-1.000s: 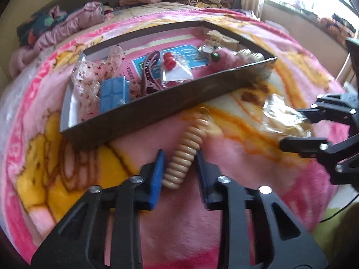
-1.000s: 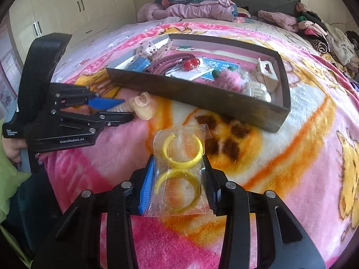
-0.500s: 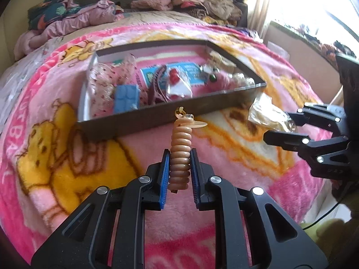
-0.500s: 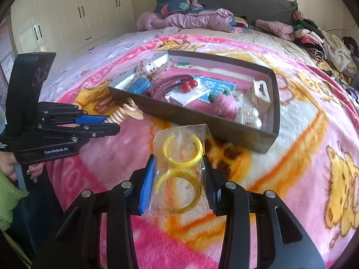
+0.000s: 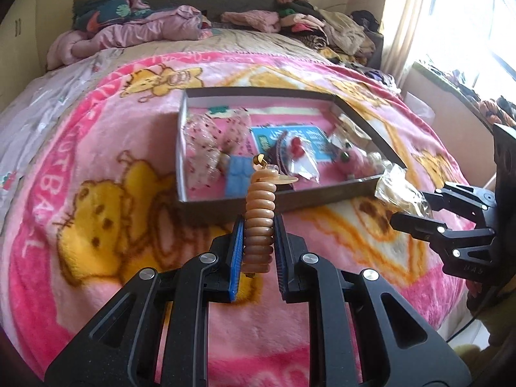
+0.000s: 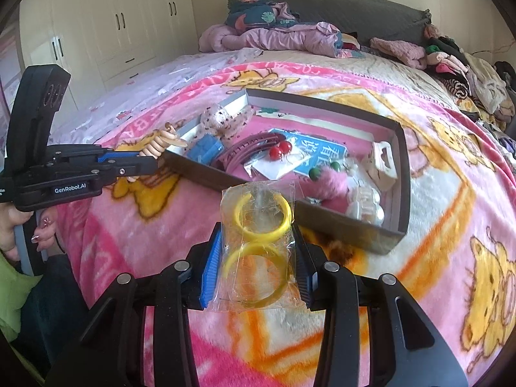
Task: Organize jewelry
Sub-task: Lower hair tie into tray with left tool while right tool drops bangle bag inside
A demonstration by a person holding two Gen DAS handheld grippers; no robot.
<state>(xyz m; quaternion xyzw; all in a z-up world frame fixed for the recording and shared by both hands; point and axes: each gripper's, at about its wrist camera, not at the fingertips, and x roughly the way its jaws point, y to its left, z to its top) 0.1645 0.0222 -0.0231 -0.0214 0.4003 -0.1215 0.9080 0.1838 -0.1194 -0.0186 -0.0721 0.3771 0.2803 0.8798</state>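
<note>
My left gripper [image 5: 258,242] is shut on a tan coiled hair tie [image 5: 259,219] and holds it upright above the blanket, just in front of the dark tray [image 5: 322,198]. The hair tie also shows in the right wrist view [image 6: 159,143], held by the left gripper [image 6: 151,161]. My right gripper [image 6: 258,258] is shut on a clear bag with two yellow bangles [image 6: 258,242], held off the blanket near the tray's front wall [image 6: 338,222]. The right gripper [image 5: 409,206] and its bag [image 5: 398,190] show at the right of the left wrist view.
The tray holds several items: a blue box [image 6: 204,148], a maroon headband [image 6: 254,145], red earrings [image 6: 280,150], a pink pompom [image 6: 329,180], white clips [image 6: 382,164]. It sits on a pink cartoon blanket [image 5: 113,193]. Clothes [image 6: 280,35] are piled at the bed's head.
My left gripper closed on the coiled hair tie and lifted it off the blanket. Both grippers have risen and pulled back, the right still holding the bangle bag.
</note>
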